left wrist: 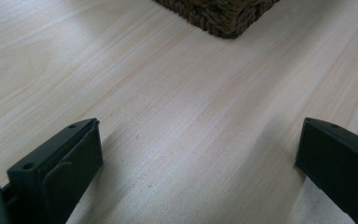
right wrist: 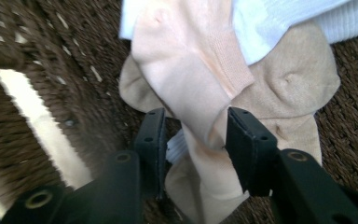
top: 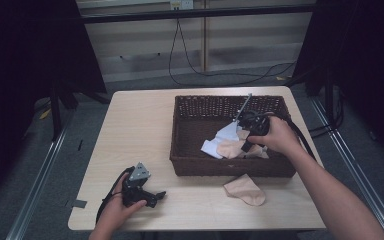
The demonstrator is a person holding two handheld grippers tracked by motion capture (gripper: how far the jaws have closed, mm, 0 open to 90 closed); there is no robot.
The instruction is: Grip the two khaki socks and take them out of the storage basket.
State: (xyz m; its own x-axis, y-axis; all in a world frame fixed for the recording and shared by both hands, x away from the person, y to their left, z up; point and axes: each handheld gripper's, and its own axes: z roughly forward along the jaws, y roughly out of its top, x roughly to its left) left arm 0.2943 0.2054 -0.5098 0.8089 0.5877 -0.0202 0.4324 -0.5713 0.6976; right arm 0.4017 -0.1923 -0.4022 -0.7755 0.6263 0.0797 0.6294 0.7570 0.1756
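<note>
**Right gripper pinches a sock inside the wicker basket**

Pale wood-grain tabletop point(top: 145, 125) stands before a slatted wall with a black cable trailing down it, dark curtains hanging at either side. Toward three o'clock on the table sits a dark brown woven wicker basket point(top: 185, 165), rectangular and open-topped. Inside it lies a small heap of socks: a white ribbed sock point(top: 225, 135) at the top of the heap, and peach-pink ones below it.

Right gripper point(right wrist: 193, 135), held in the person's right hand point(top: 275, 136), is down in the basket at about four o'clock of its floor. Its black jaws are drawn in on a fold of the light peach-pink sock point(right wrist: 186, 70), one pad pressing the fabric on each side; no earlier look tells more. A tan beige sock point(right wrist: 289, 88) lies under that one, touching it.

Outside the basket, at six o'clock of its front wall and just beside it, another peach sock point(top: 245, 189) lies flat on the table.

Left gripper point(left wrist: 200, 154) rests low over the bare wood at about seven o'clock of the table, jaws spread wide with nothing between them, the basket's corner ahead at twelve o'clock.
</note>
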